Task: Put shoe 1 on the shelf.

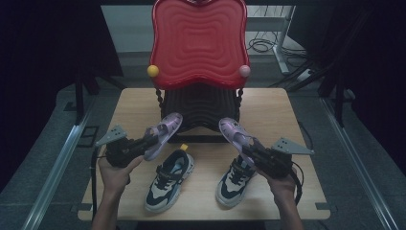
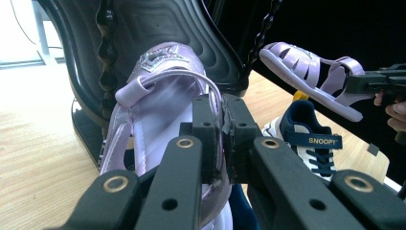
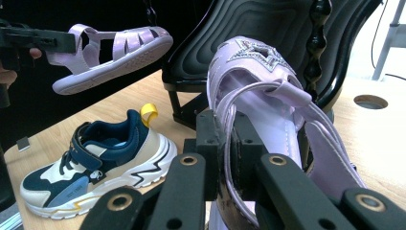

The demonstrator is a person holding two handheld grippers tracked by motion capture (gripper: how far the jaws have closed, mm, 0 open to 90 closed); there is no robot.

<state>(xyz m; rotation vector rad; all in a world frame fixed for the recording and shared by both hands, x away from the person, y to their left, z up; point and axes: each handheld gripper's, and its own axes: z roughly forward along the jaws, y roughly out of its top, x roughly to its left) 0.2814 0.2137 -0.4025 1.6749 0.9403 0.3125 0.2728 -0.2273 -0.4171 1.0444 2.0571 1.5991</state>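
A wooden table [image 1: 129, 103] carries a red-and-black rack [image 1: 198, 43] at its far edge. Two sneakers lie near the person: the left sneaker [image 1: 168, 179] and the right sneaker [image 1: 235, 181], side by side. Above them hang two lilac sandals. The left gripper [image 1: 143, 143] pinches the heel strap of the left sandal [image 1: 164, 132], held off the table just left of the rack's foot. The right gripper [image 1: 253, 152] pinches the right sandal [image 1: 235, 134] likewise, just right of it.
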